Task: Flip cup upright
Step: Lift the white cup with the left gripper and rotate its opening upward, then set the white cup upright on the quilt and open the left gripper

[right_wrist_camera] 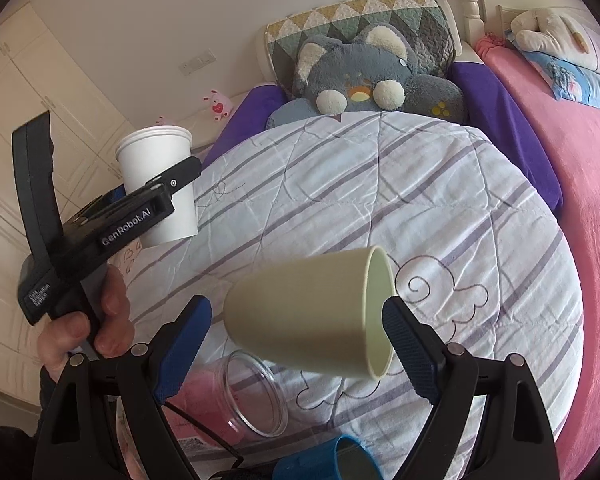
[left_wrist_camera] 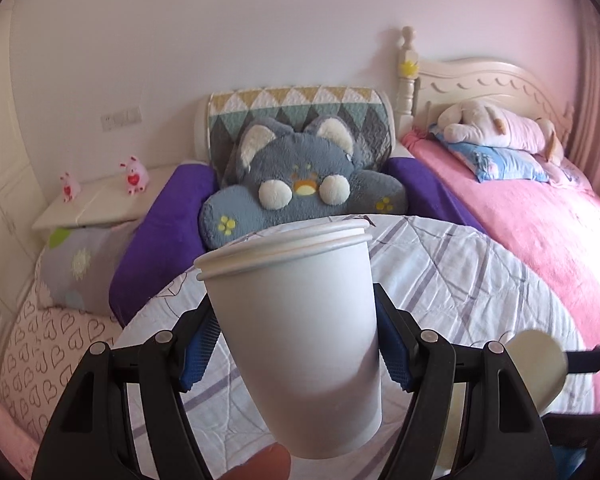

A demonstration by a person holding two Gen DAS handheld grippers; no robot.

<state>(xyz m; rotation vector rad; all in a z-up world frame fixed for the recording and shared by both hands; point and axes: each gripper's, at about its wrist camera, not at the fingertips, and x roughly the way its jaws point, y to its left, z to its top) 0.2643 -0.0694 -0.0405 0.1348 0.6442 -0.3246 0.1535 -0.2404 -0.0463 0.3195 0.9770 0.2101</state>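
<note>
My left gripper [left_wrist_camera: 296,344] is shut on a white paper cup [left_wrist_camera: 300,320], held upright in the air with its rim up; it also shows in the right wrist view [right_wrist_camera: 160,184], gripped by the left gripper [right_wrist_camera: 168,192]. My right gripper [right_wrist_camera: 296,344] holds a cream cup [right_wrist_camera: 312,312] on its side, mouth to the right, between its blue pads [right_wrist_camera: 410,352], above the striped quilt [right_wrist_camera: 380,200]. The cream cup's base [left_wrist_camera: 538,364] shows at the right in the left wrist view.
A clear plastic jar [right_wrist_camera: 252,392] lies on its side below the cream cup, and a blue cup [right_wrist_camera: 328,460] lies at the bottom edge. A grey cat plush [left_wrist_camera: 304,176] sits at the quilt's far end. A pink bed [left_wrist_camera: 540,220] lies to the right.
</note>
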